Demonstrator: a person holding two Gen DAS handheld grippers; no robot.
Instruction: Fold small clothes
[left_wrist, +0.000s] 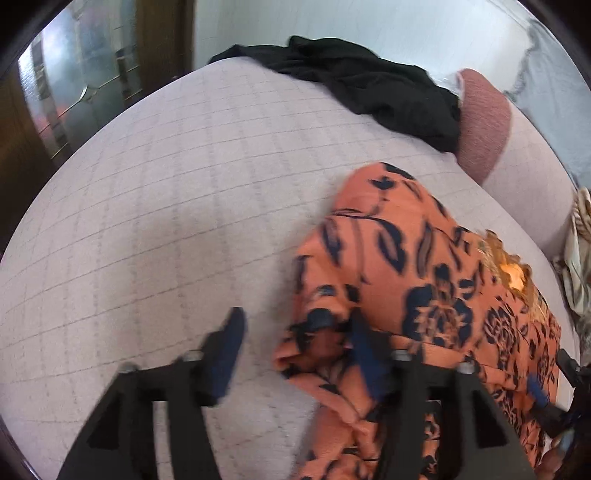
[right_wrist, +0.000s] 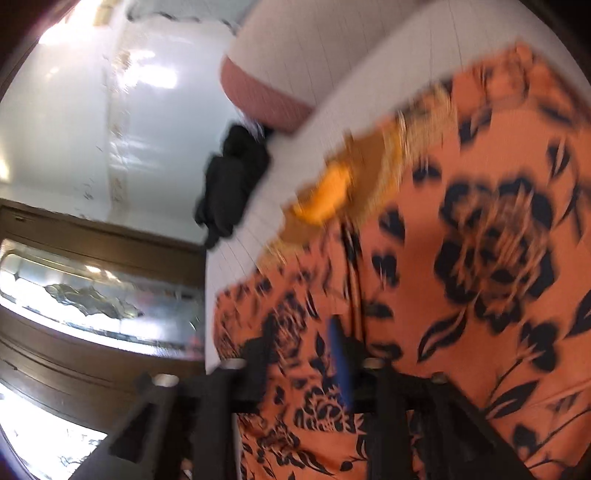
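An orange garment with a dark floral print (left_wrist: 424, 280) lies on a pale checked sofa seat (left_wrist: 166, 221); it also fills the right wrist view (right_wrist: 461, 258), with a gold embroidered neckline (right_wrist: 351, 184). My left gripper (left_wrist: 295, 343) is open, its left finger over bare seat and its right finger (left_wrist: 369, 354) at the garment's left edge. My right gripper (right_wrist: 299, 354) is open over the garment's edge, with cloth showing between its fingers. The other gripper shows at the right edge of the left wrist view (left_wrist: 554, 398). Both views are motion-blurred.
A black garment (left_wrist: 369, 85) is heaped at the far end of the seat, next to a pink bolster cushion (left_wrist: 484, 122). Patterned cloth (left_wrist: 580, 251) lies at the right. A wooden door with glass panes (right_wrist: 92, 295) and a light tiled floor (right_wrist: 92, 110) lie beyond the sofa.
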